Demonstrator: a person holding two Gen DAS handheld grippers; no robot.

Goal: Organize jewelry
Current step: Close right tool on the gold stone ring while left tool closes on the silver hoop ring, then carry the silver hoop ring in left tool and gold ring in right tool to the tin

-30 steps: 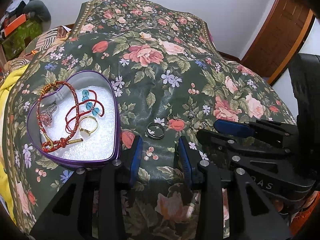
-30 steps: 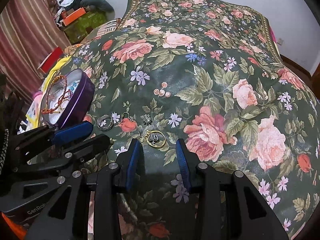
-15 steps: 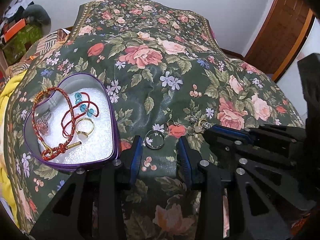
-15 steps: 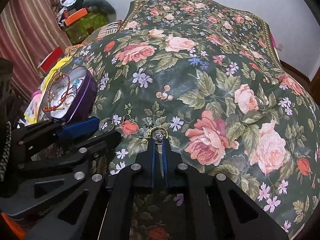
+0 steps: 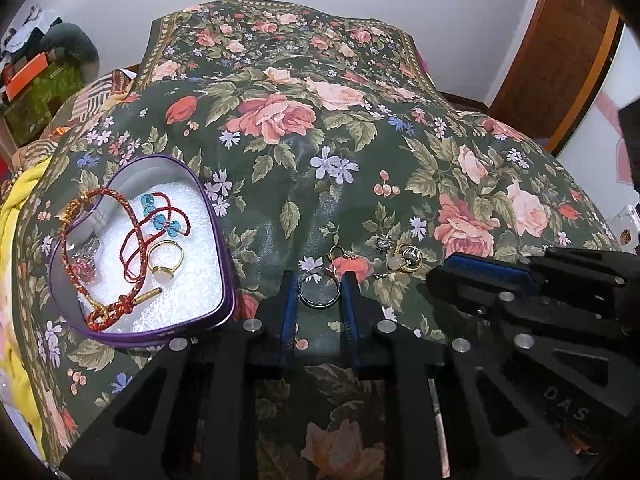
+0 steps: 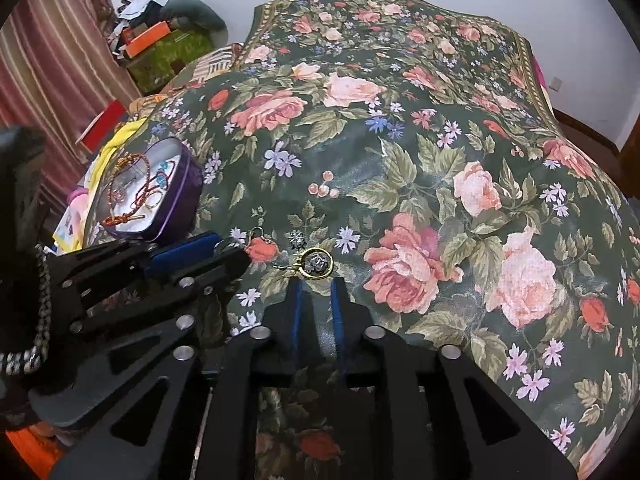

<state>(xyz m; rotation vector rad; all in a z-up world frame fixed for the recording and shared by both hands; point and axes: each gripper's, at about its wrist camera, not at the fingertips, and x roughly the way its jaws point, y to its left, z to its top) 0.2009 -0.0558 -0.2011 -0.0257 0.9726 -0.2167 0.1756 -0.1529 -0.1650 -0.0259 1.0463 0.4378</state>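
A silver ring lies flat on the floral cloth, and my left gripper is shut on it, one blue pad touching each side. My right gripper is partly open; a round gold earring lies just beyond its tips, untouched. In the left wrist view, the same earring sits off the right gripper's tip. A purple heart-shaped tin to the left holds red braided bracelets, blue beads and a gold ring. The left gripper shows at the left of the right wrist view.
A small silver stud and a gold hook earring lie loose between the two grippers. Yellow fabric hangs off the left edge. Boxes and clothes pile up at the back left. A wooden door stands right.
My left gripper moved forward and narrowed onto the silver ring. My right gripper, wide open a second ago, was shut at the gold earring half a second ago and now stands partly open behind it.
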